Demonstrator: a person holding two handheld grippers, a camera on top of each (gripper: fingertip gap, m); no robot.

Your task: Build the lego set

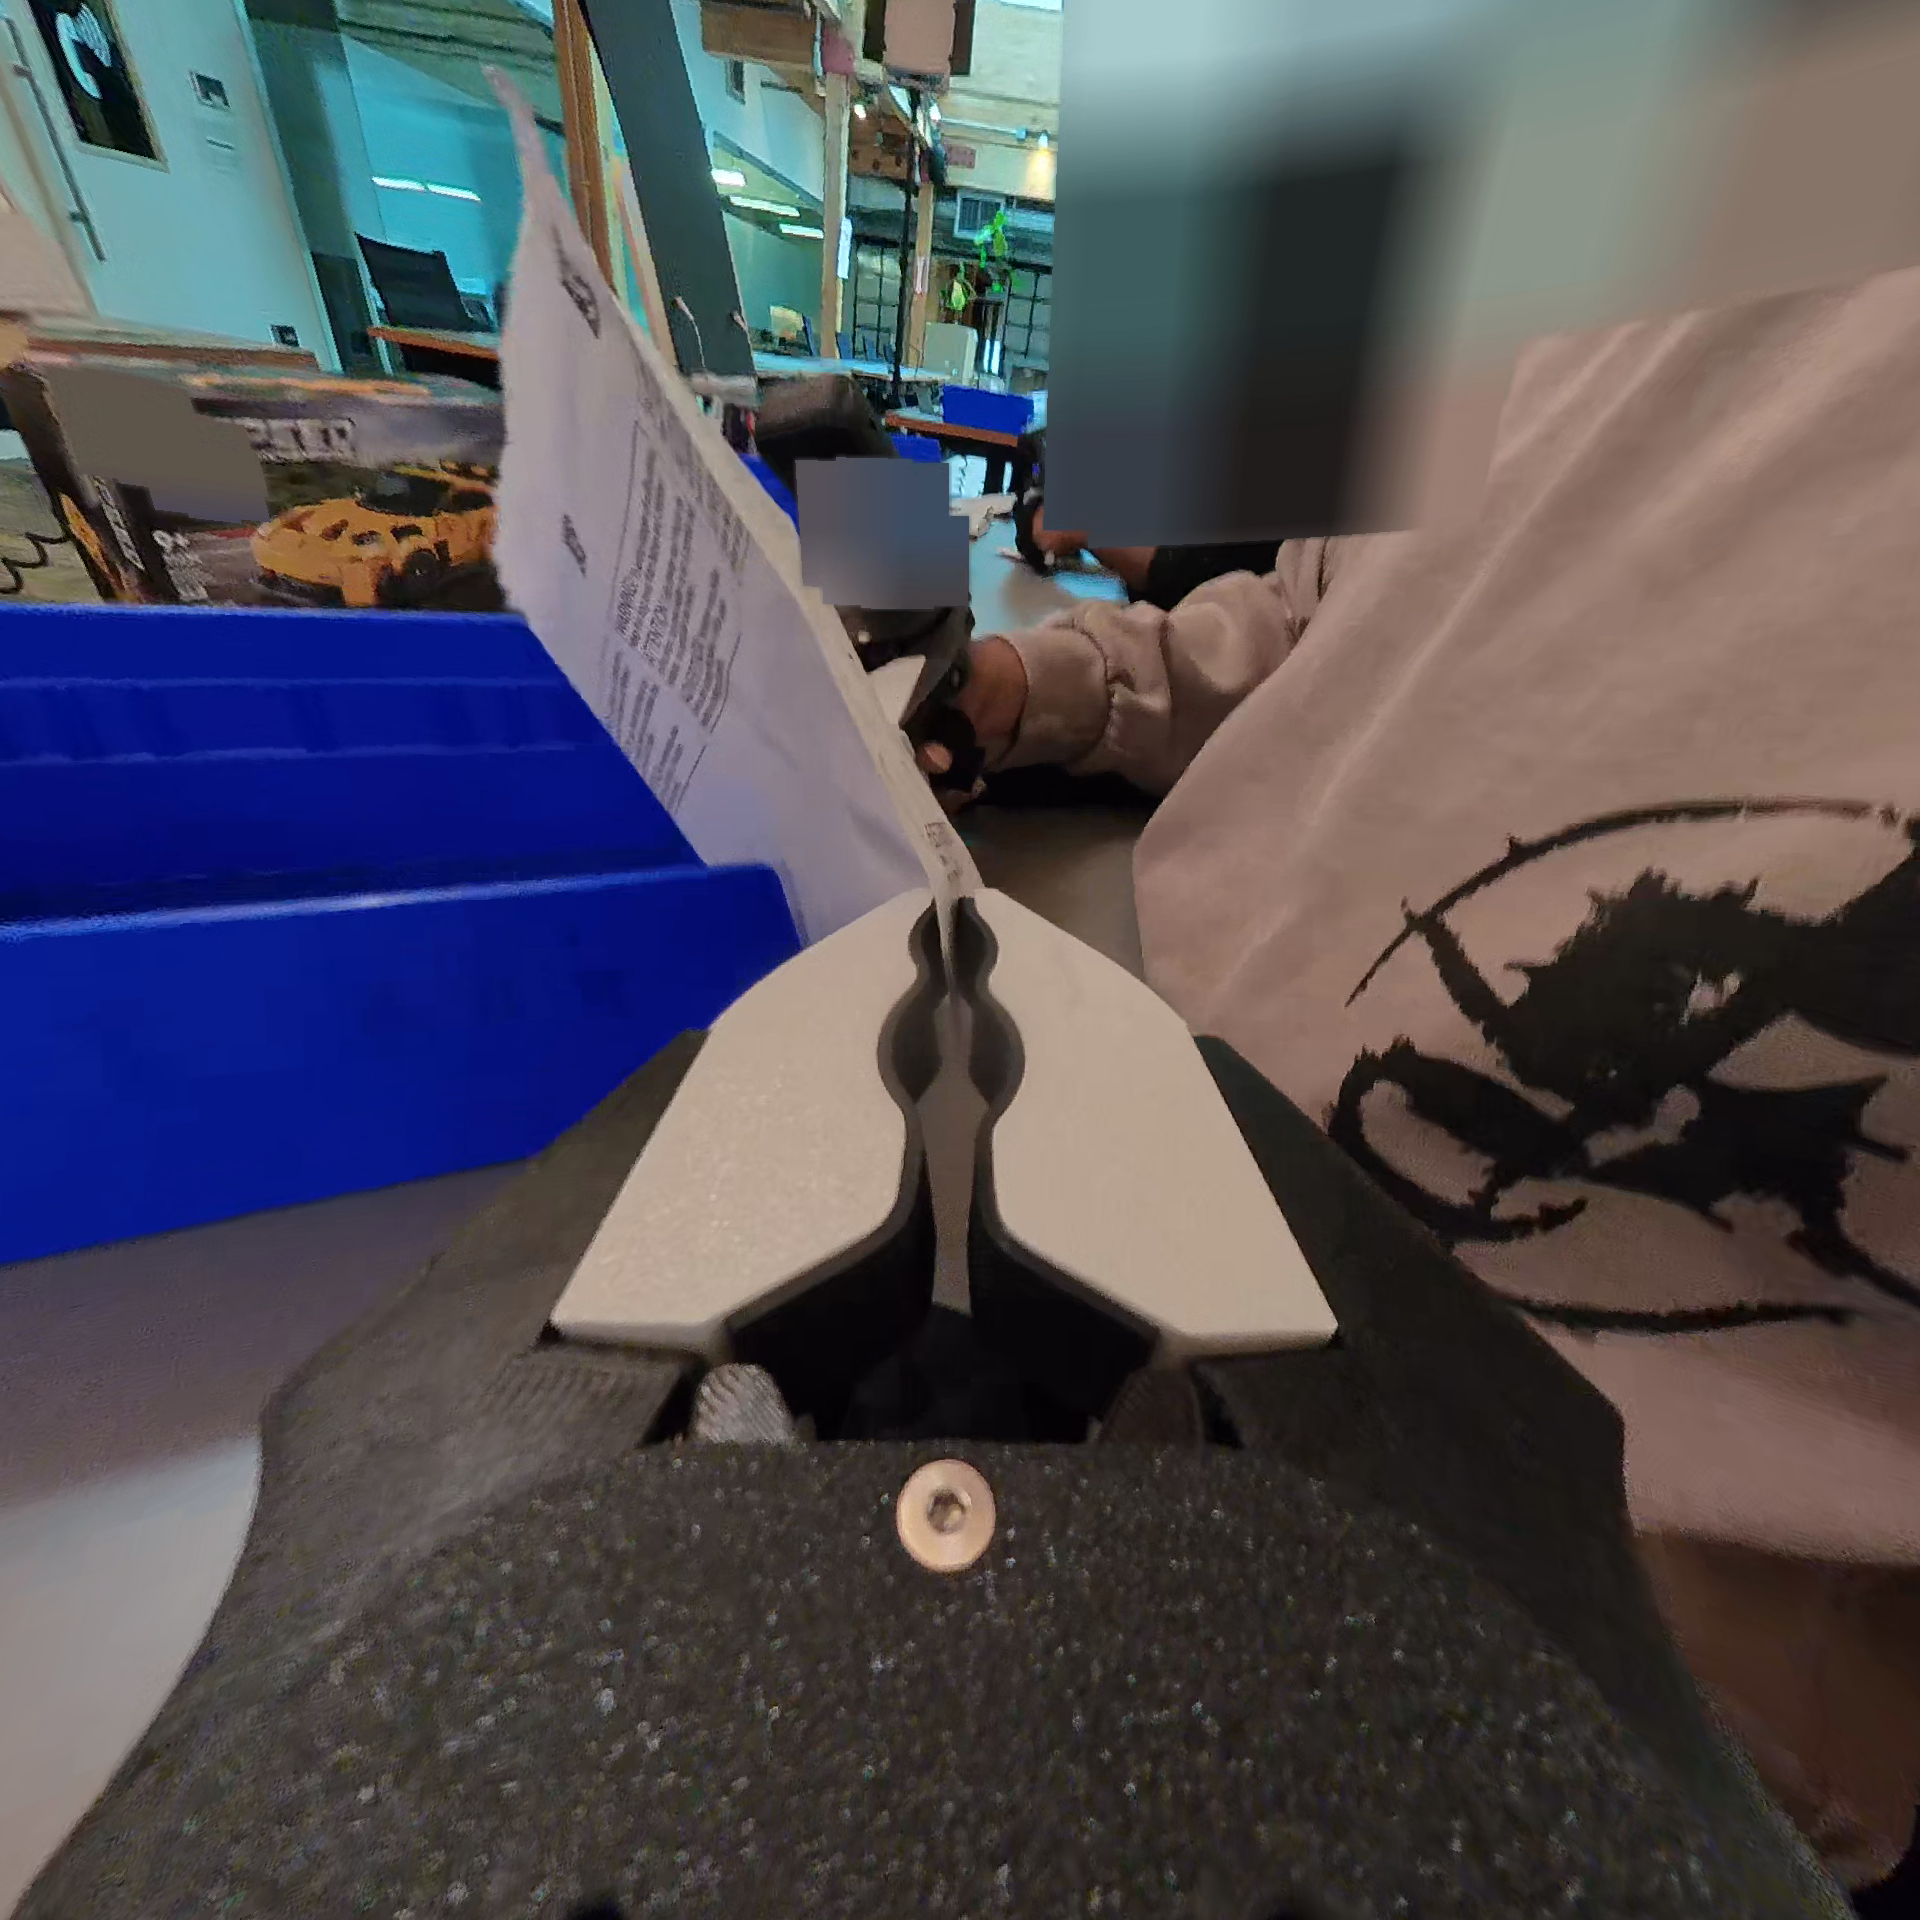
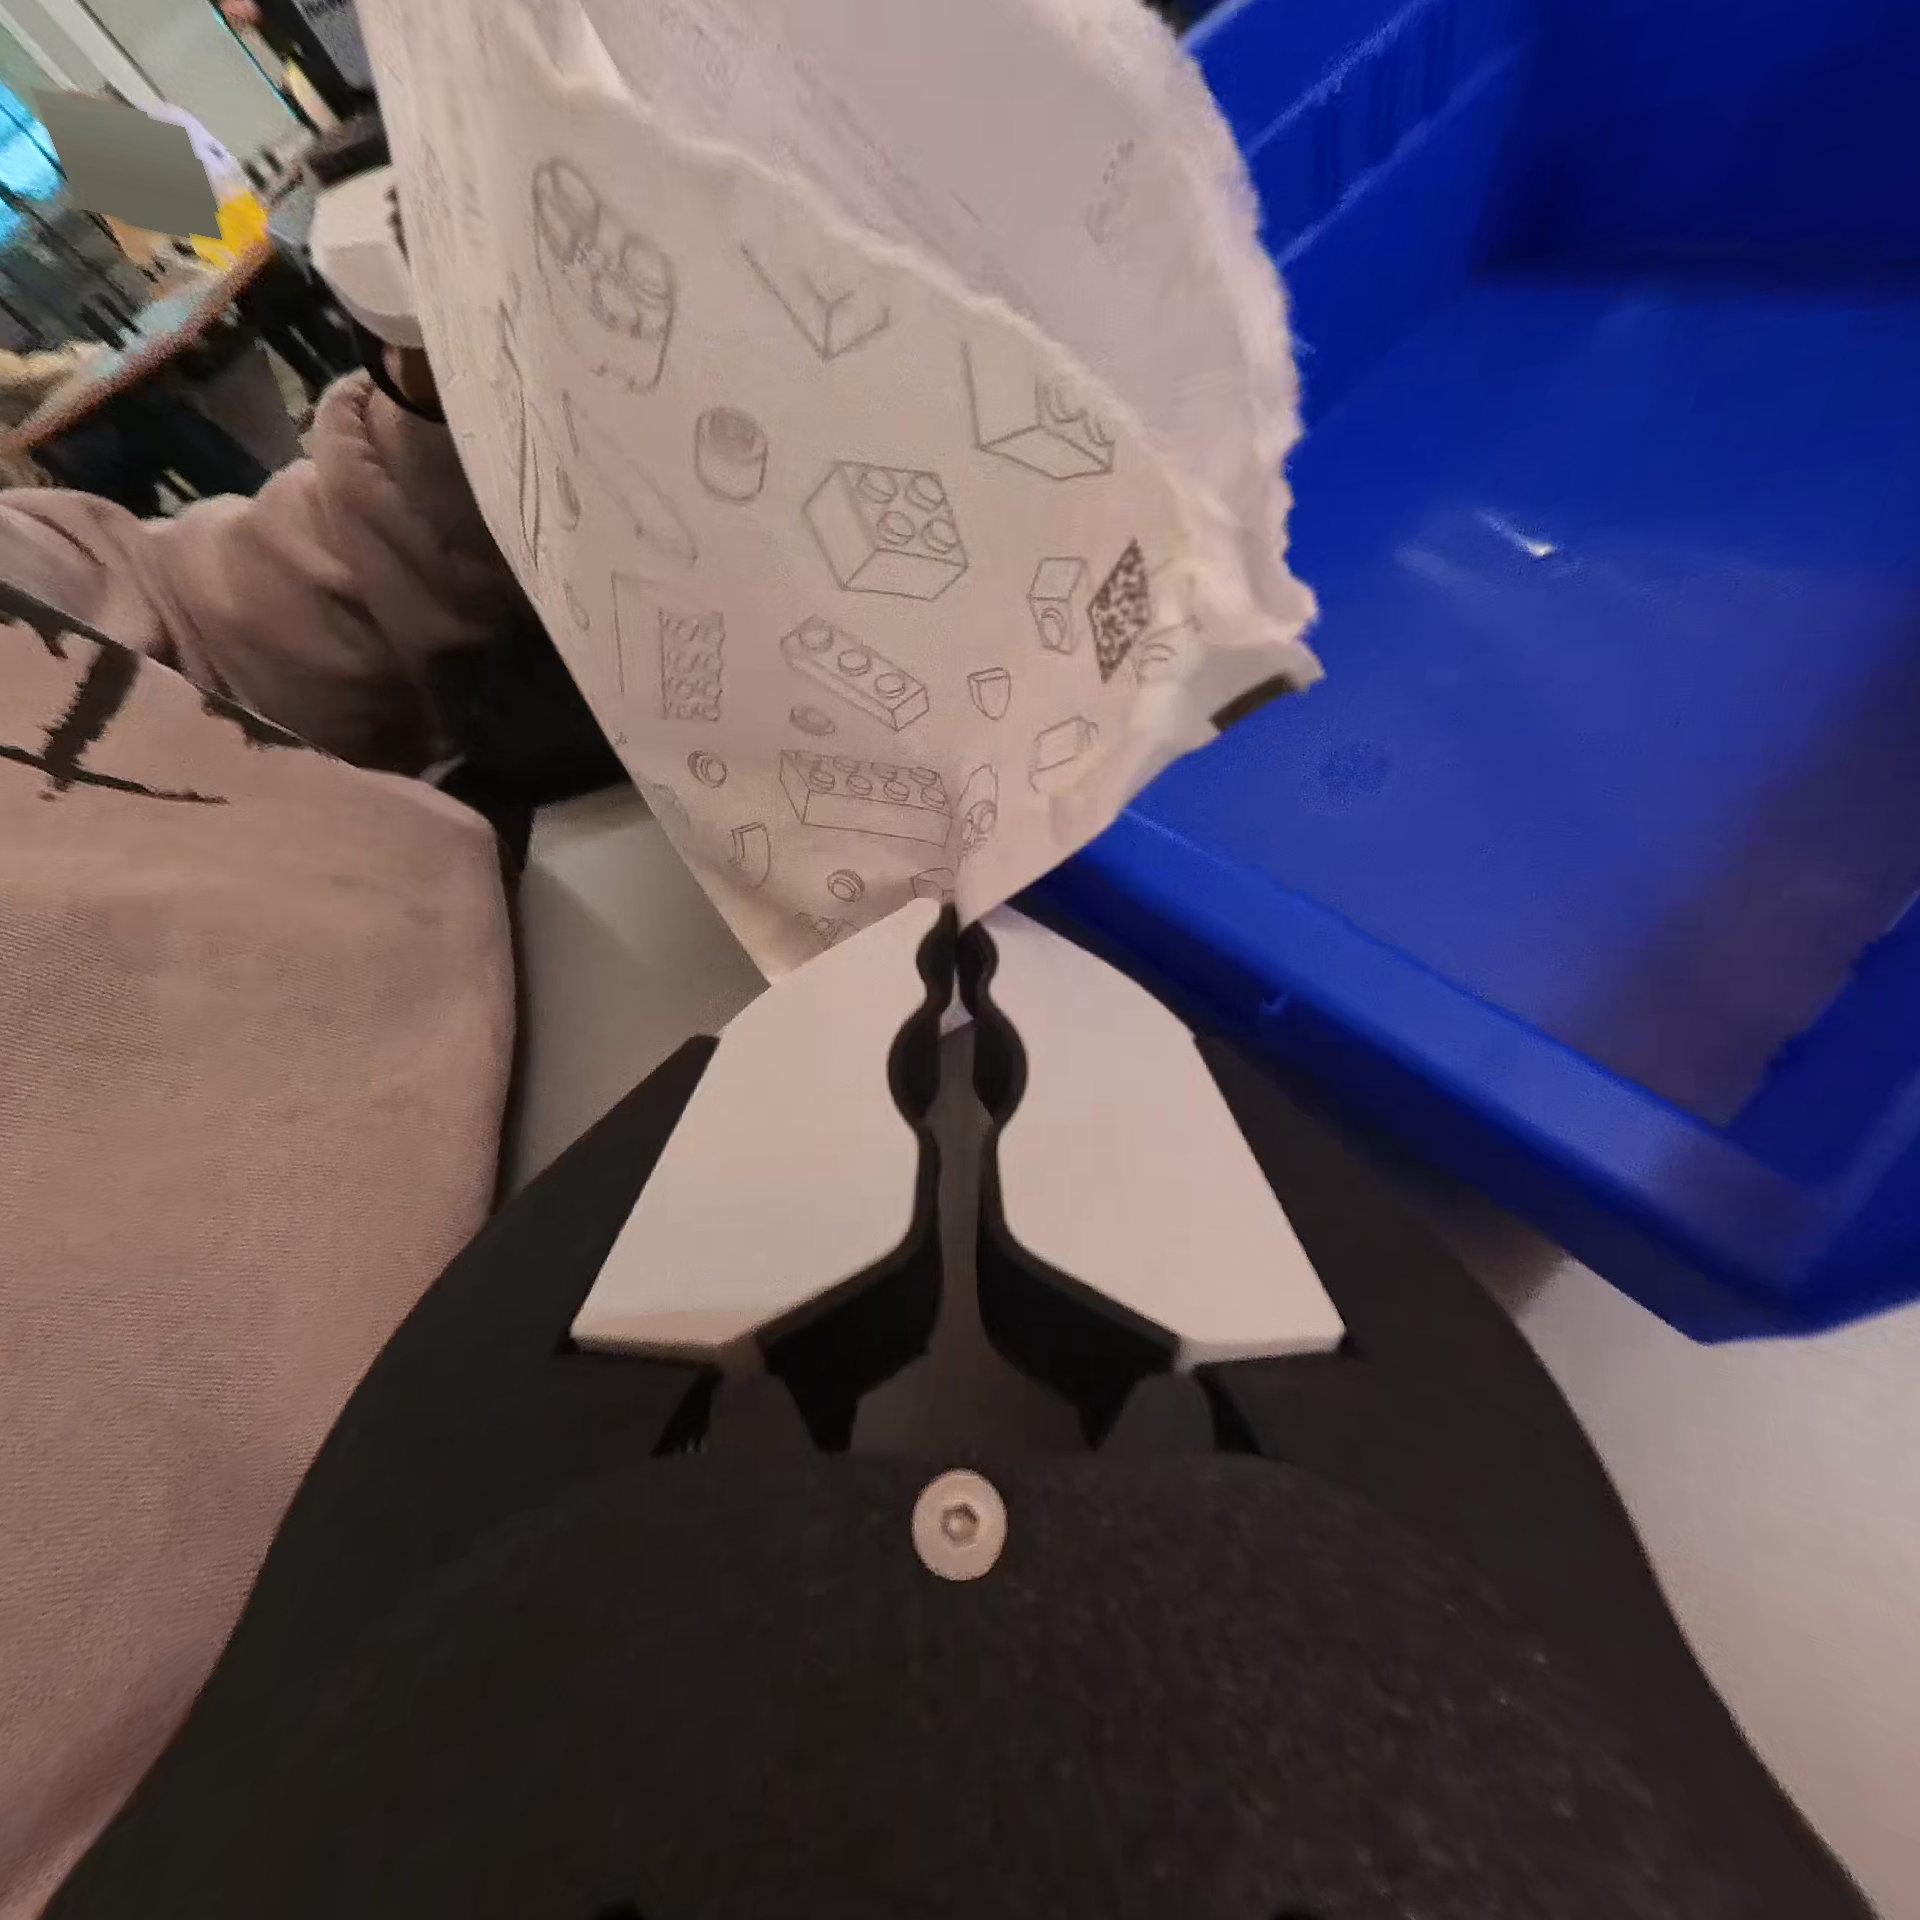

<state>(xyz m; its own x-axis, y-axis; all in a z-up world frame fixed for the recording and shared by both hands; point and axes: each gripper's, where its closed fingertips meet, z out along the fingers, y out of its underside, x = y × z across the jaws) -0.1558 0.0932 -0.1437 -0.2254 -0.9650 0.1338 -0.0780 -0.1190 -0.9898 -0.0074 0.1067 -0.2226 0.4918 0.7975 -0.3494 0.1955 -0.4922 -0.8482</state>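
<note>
A white paper bag (image 1: pixel 686 582) with printed text on one face and grey brick drawings on the other (image 2: pixel 831 540) hangs in the air between both grippers. Its top edge is torn and ragged. My left gripper (image 1: pixel 954 914) is shut on one lower edge of the bag. My right gripper (image 2: pixel 951 925) is shut on the bag's bottom corner. The bag is held upright, just beside and partly over a blue plastic bin (image 2: pixel 1558 727). What is inside the bag is hidden.
The blue bin (image 1: pixel 312 935) stands left of the left gripper. Behind it stands a box with a yellow car picture (image 1: pixel 343 520). A person's torso in a light printed sweatshirt (image 1: pixel 1558 935) and a sleeve (image 2: pixel 260 582) are close by. The table top is light grey (image 2: pixel 1662 1507). Left tips to right tips: about 20 centimeters.
</note>
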